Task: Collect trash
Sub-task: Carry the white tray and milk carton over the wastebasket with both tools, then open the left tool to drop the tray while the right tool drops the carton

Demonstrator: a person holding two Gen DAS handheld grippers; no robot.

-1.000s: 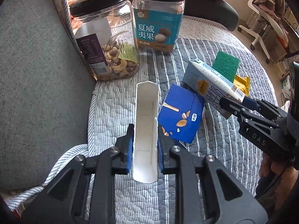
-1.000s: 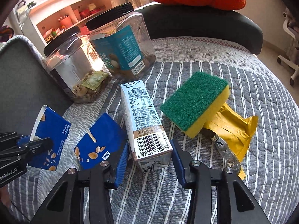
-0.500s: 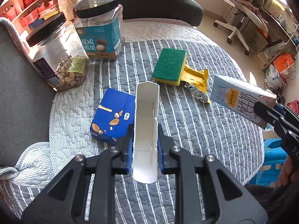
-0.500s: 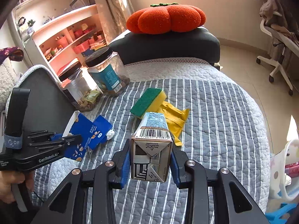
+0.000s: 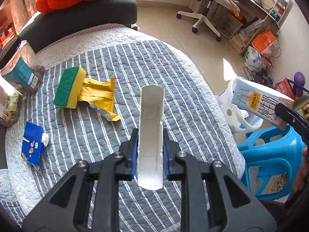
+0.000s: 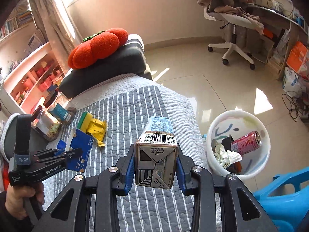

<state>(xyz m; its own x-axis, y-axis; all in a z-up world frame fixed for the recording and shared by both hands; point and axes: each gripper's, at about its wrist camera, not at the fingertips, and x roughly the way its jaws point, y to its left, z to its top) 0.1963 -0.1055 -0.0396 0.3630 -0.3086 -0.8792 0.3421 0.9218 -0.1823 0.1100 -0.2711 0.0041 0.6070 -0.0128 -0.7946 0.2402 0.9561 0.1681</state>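
**Two Pieces of Trash on Their Way to the Bin**

Left wrist view: the left gripper (image 5: 150,150) is clamped on a torn box piece (image 5: 151,131), white inside, held above the striped quilt (image 5: 135,67). A yellow wrapper (image 5: 98,96) lies beside a sponge (image 5: 67,87); a blue scrap (image 5: 31,145), probably more packaging, sits near the quilt's edge.

Right wrist view: the right gripper (image 6: 155,166) grips a milk carton (image 6: 156,154) base-first, raised over the quilt's edge. The white bin (image 6: 238,141) stands on the floor just right of it, can (image 6: 246,142) inside. This looks like the carry step; next, bring each piece over the rim and let go.
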